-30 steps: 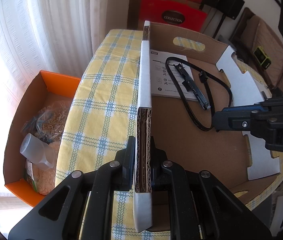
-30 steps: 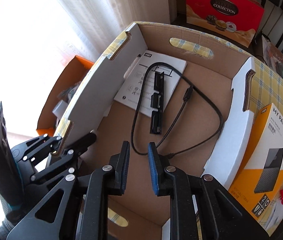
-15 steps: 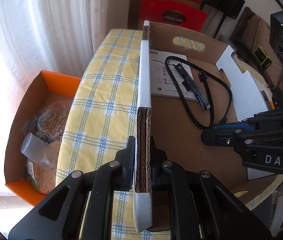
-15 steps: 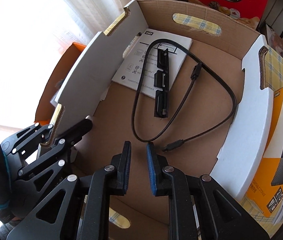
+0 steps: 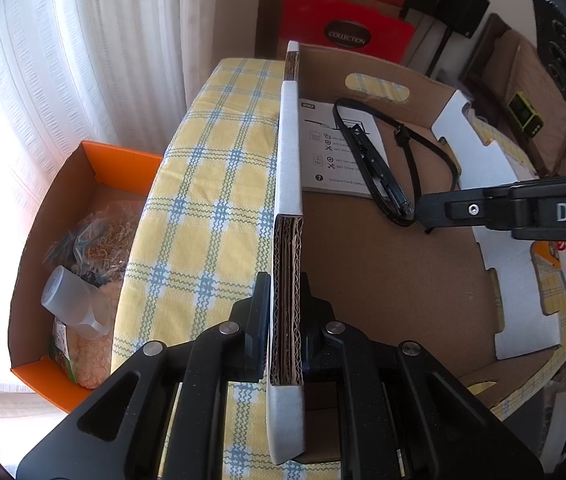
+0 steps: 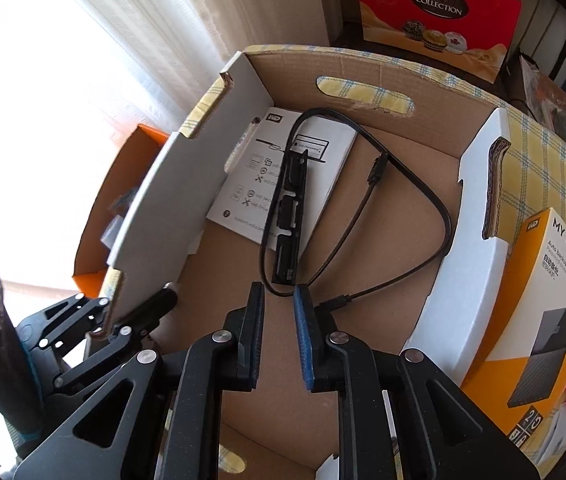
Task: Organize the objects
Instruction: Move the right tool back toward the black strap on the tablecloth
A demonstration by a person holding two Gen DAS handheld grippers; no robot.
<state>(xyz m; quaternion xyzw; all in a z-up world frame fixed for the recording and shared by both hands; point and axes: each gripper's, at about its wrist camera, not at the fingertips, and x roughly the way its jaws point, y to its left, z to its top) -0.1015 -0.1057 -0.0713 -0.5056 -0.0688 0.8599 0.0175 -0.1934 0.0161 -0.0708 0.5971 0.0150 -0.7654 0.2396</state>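
Two claws share the work: the left claw [image 5: 286, 320] is clamped on the cardboard box [image 6: 383, 184] wall to steady it, while the right claw [image 6: 279, 332], slightly parted and empty, hovers above the black cable [image 6: 415, 184] lying inside the box on the booklet [image 6: 251, 184].

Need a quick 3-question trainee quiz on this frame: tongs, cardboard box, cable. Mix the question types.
1. True or false: the left tongs are shut on the cardboard box wall.
2. Which lies partly on the white leaflet? A) black cable B) red ribbon C) clear bottle
3. Fill in: the right tongs hold ____.

Key: 1 true; 2 A; 3 nothing, the jaws stand slightly apart and empty above the box floor.
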